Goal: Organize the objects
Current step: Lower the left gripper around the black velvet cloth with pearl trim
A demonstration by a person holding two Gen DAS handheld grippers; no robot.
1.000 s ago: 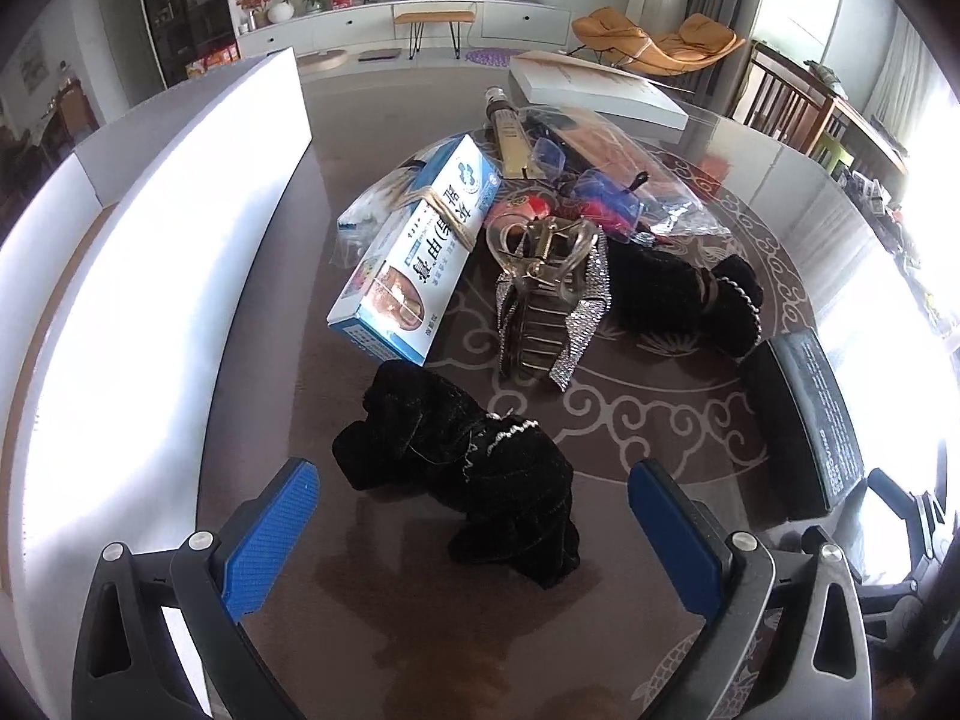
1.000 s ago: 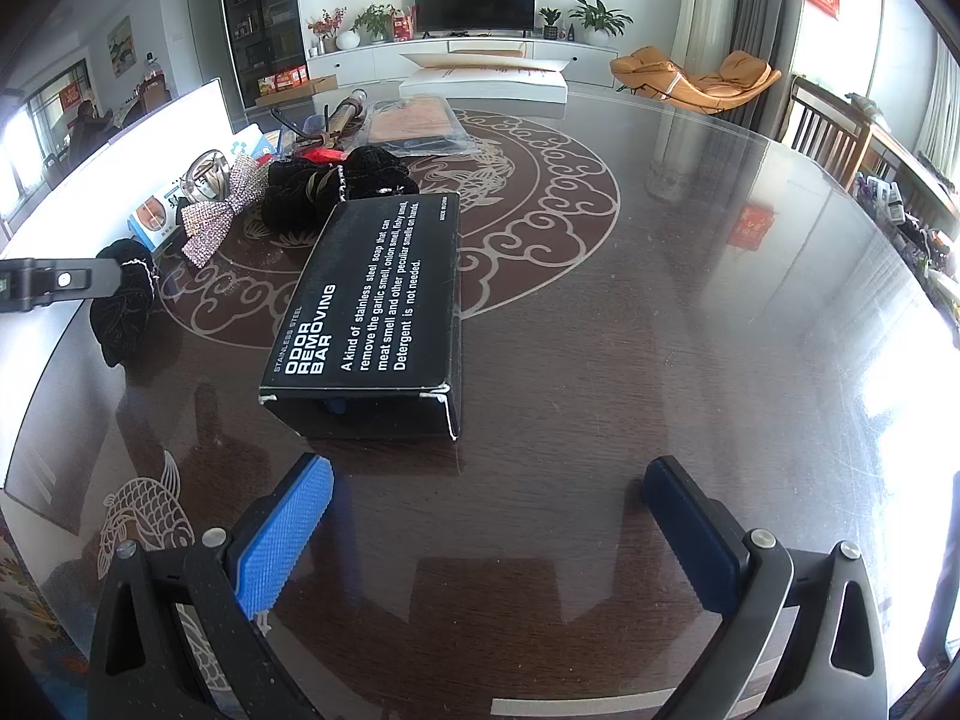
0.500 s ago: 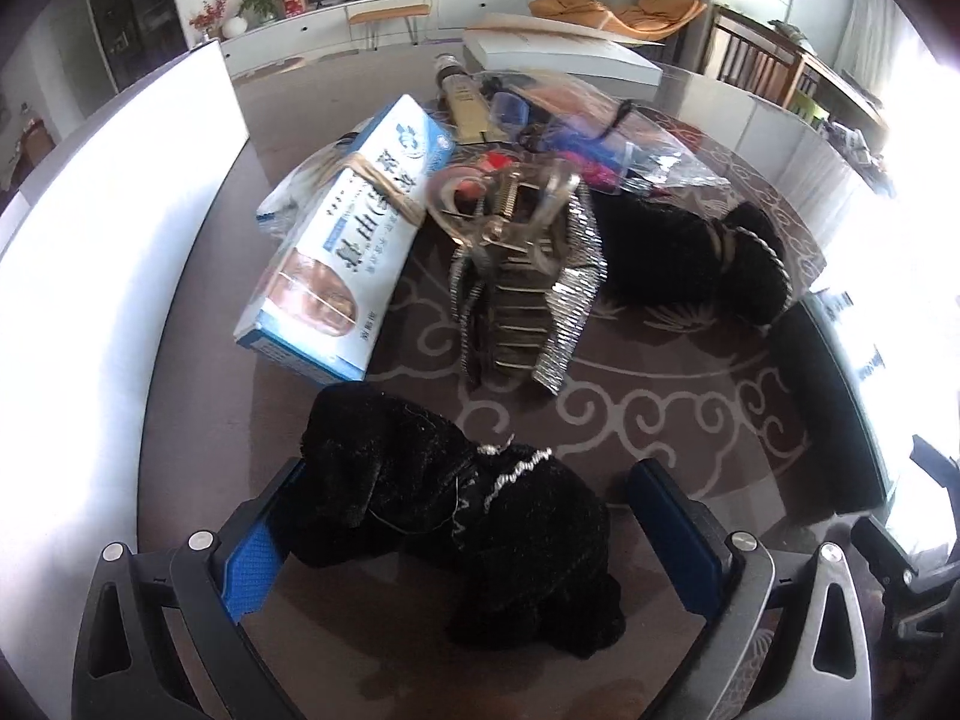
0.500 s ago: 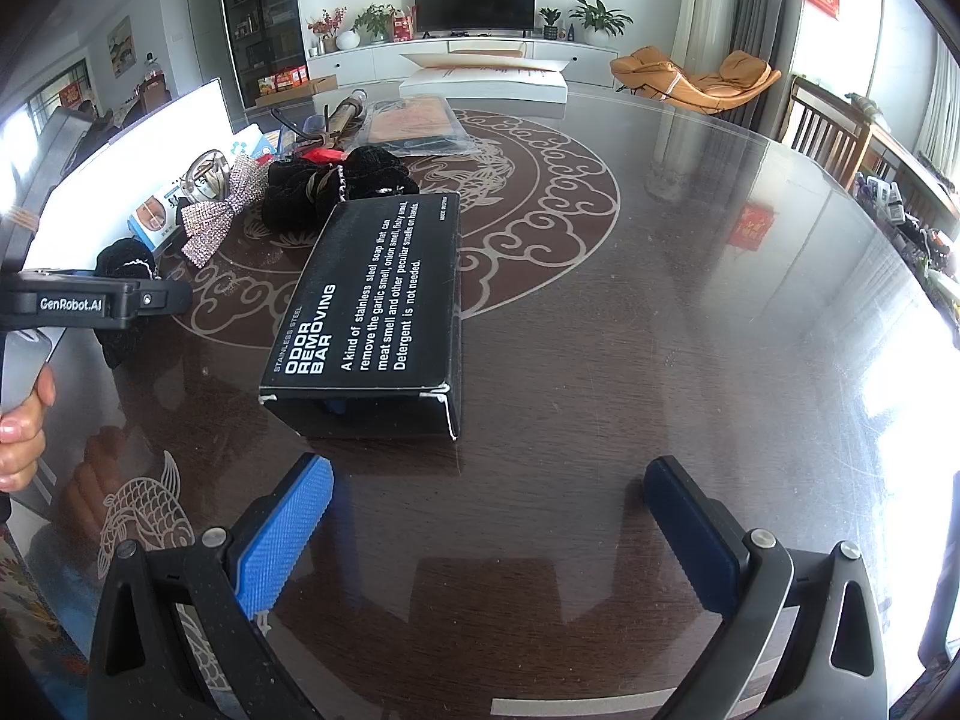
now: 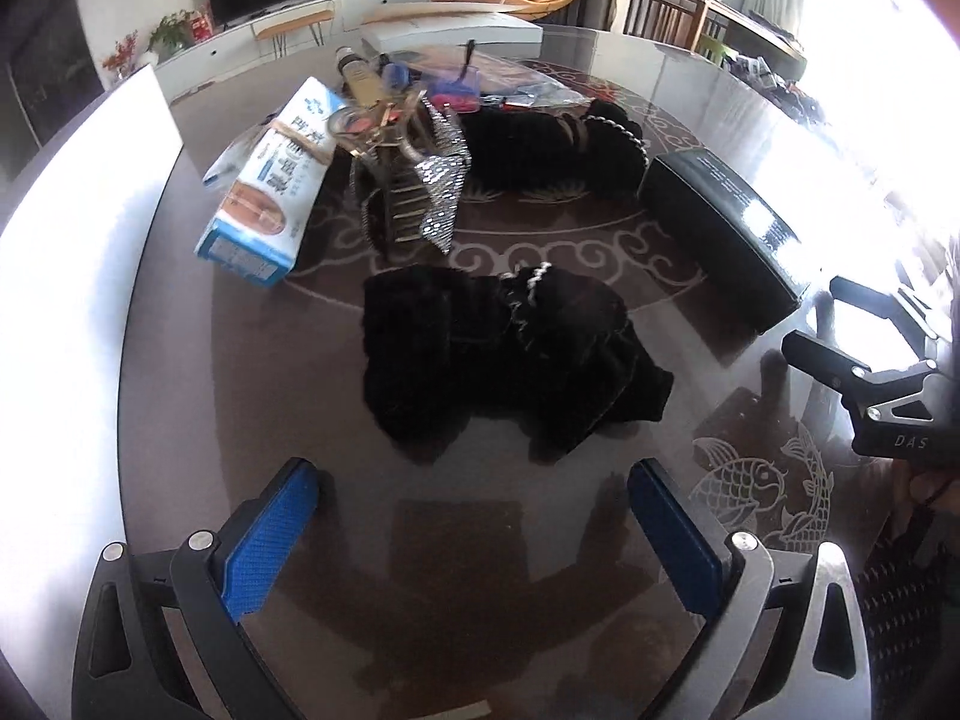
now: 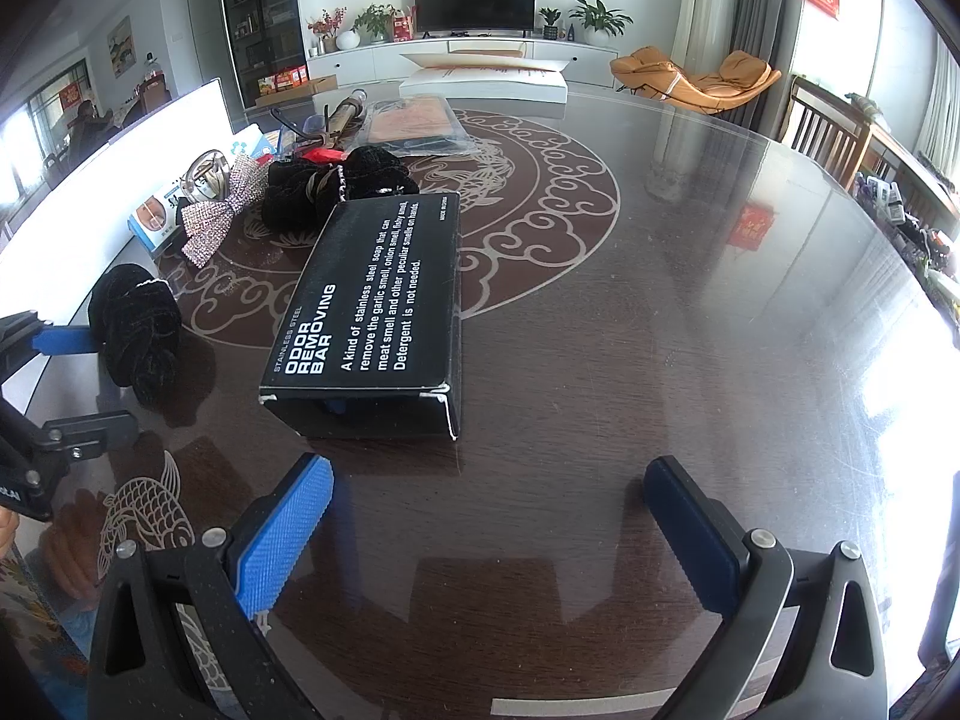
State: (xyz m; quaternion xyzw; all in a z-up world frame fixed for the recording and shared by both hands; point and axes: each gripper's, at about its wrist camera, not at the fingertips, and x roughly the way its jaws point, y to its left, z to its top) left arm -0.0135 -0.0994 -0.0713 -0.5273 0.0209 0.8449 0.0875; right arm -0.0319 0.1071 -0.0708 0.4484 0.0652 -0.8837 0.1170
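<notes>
Your left gripper [image 5: 474,531] is held low and level over the dark glass-topped table [image 6: 690,330], its two blue-padded fingers [image 5: 267,531] spread wide and closed on nothing; the black velvet scrunchie [image 5: 504,354] with a thin beaded trim lies just beyond the fingertips, between their lines but apart from both pads. In the right wrist view that same scrunchie sits at the far left, and one blue pad of the left gripper appears to reach its edge there, though the fisheye makes contact hard to judge.

Your right gripper [image 6: 489,531] also sits low near the table's near edge, fingers wide apart and empty; the black box [image 6: 372,306] printed "ODOR REMOVING BAR" lies flat just ahead of it, nearer the left finger, not touched.

Farther off, left of the table's centre, is the loose pile: a blue and white carton [image 5: 276,180] lying on its side, a metal hair claw with a sequinned bow [image 5: 420,180] just right of it, and a second black scrunchie [image 5: 558,144] beyond the box; a clear plastic packet [image 6: 414,126] lies farther back. A white panel [image 5: 72,276] runs along the left side.
</notes>
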